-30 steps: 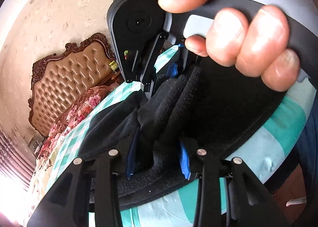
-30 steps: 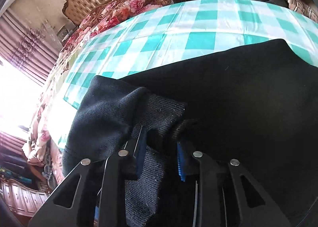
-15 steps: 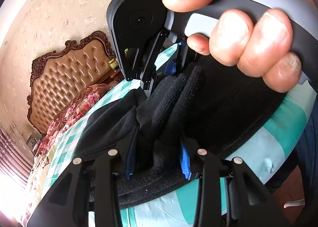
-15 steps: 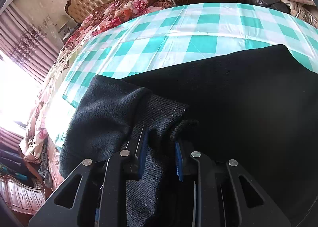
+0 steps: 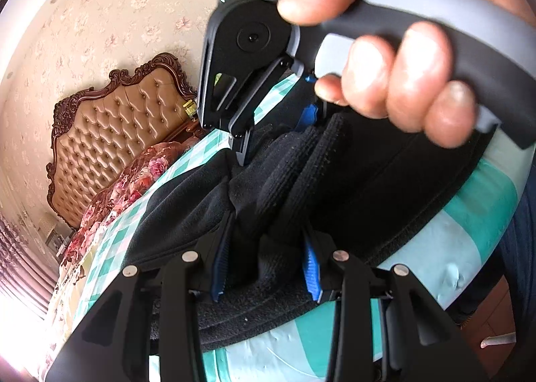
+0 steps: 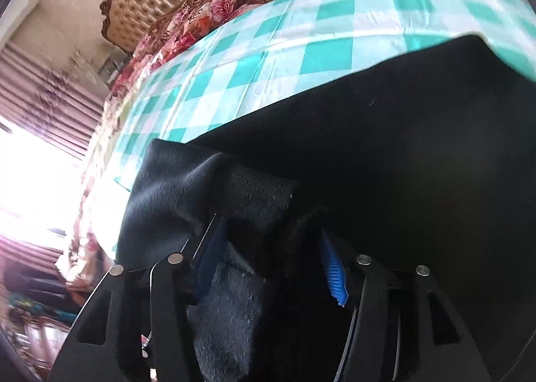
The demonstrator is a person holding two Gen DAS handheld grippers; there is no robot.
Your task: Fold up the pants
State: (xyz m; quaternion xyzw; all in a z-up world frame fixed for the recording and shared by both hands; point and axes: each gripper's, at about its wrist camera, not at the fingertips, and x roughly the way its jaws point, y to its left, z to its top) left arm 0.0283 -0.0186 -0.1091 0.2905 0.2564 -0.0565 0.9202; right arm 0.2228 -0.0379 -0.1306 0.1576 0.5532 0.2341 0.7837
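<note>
Pinching a bunched fold of the black pants [image 5: 351, 187], left gripper [image 5: 266, 268] with both blue pads pressed into the ribbed cloth near the close edge of the checked tablecloth [image 5: 469, 234]. Spreading apart at this moment, right gripper [image 6: 268, 264], jaws opening, ribbed fold of the same pants [image 6: 402, 154] standing between the pads, left pad against cloth, right pad clear of it on its inner face. Seen from the left wrist view: right gripper [image 5: 278, 134] just beyond, tips down at the far side of the same bunched fold, held by a hand [image 5: 395, 57] wrapped round its grey handle and filling the upper right of that view. Spread flat over most of the near half of the tablecloth [image 6: 301, 47], the rest of the pants, dark and smooth, one thick corner turned up at the left edge. Past the far edge: floral bedding [image 6: 207, 10], a tufted tan headboard [image 5: 110, 144] with carved dark frame, flowered wallpaper [image 5: 100, 13] behind. At the far left, striped curtains [image 6: 60, 114] and bright window glare.
</note>
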